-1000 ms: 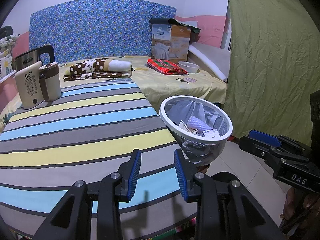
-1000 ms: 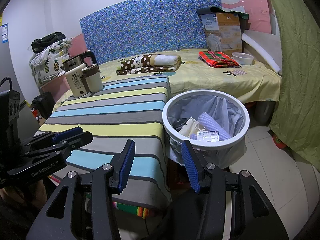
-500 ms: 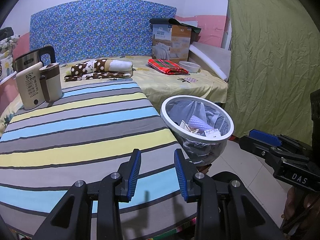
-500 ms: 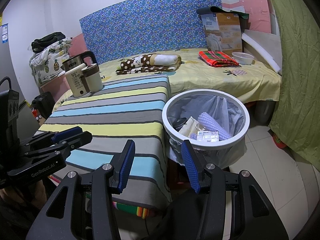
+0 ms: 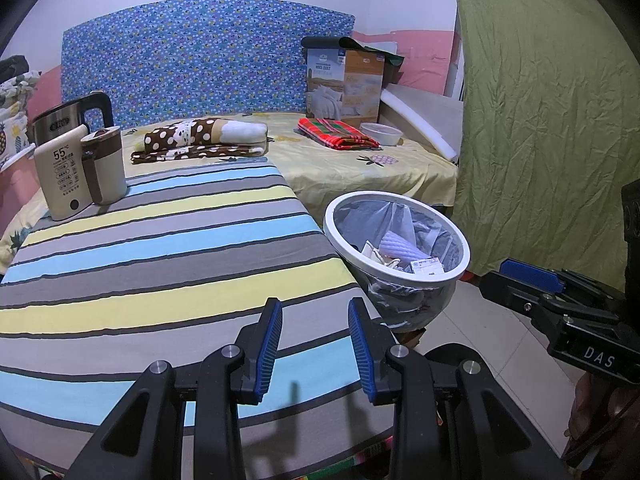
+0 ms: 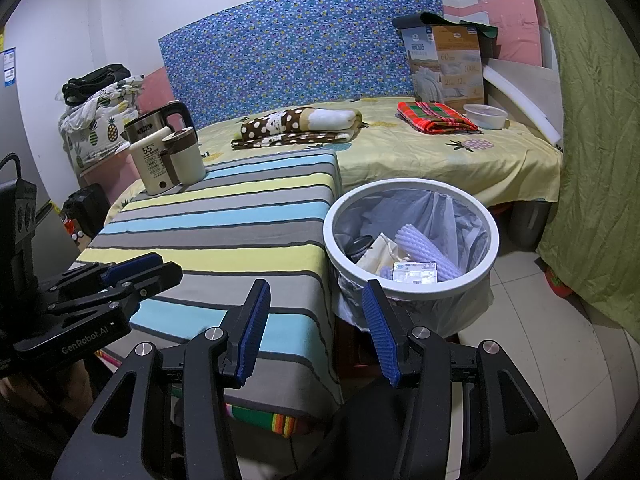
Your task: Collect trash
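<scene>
**Both grippers empty, trash in the bin**

The left gripper (image 5: 314, 336) hangs above the striped tablecloth (image 5: 160, 248), jaws parted with nothing between them. From it, the white-rimmed trash bin (image 5: 460, 240) stands at about 1 o'clock, just off the table's right edge and well clear of the blue pads.

The right gripper (image 6: 316, 320) is likewise spread and empty, poised over the table's near corner. In its view the bin (image 6: 494, 236) sits at about 1 o'clock, just beyond the right finger's tip. Inside the liner lie the trash: a ribbed lilac foam sleeve (image 6: 424, 248), crumpled paper (image 6: 378, 254) and a small printed packet (image 6: 415, 272).

At 10 o'clock on the table stand a kettle (image 6: 154, 124) and a cream warmer (image 6: 154, 166).
</scene>
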The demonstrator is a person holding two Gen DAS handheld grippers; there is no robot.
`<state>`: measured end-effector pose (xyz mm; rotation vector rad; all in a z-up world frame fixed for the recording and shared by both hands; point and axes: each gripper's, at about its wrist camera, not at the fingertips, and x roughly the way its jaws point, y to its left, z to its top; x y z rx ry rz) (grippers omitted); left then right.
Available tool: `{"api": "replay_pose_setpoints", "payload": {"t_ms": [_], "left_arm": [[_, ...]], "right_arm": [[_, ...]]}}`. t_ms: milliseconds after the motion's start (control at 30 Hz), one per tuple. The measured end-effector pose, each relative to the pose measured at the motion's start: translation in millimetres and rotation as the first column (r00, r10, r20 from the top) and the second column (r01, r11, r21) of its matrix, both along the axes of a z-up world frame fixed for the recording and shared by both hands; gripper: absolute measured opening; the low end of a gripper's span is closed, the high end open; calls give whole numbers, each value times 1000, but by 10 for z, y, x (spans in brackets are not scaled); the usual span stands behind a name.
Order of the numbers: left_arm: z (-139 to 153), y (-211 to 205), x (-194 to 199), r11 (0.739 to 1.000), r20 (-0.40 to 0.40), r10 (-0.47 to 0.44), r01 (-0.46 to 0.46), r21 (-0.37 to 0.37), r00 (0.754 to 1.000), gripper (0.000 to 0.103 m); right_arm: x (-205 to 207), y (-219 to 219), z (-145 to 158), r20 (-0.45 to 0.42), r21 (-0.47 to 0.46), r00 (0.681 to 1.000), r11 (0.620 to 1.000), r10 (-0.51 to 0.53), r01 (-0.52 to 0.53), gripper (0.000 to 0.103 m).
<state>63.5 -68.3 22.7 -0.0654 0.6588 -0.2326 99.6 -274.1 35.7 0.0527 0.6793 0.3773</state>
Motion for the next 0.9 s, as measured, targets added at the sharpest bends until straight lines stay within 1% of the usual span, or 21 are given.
{"api": "replay_pose_setpoints", "payload": {"t_ms": [500, 700, 900], "left_arm": [[-11, -37, 8, 1000, -2, 6, -6, 22, 1000, 34], [-23, -42, -1, 999, 17, 21, -22, 33, 1000, 34], [-31, -40, 3, 999, 16, 19, -20, 27, 1000, 34]], "right_arm": [[4, 10, -31, -7, -2, 1000, 1000, -4, 4, 50], [6, 9, -30, -6, -2, 1000, 1000, -3, 3, 50], [10, 6, -35, -7, -2, 1000, 1000, -4, 4, 50]]}}
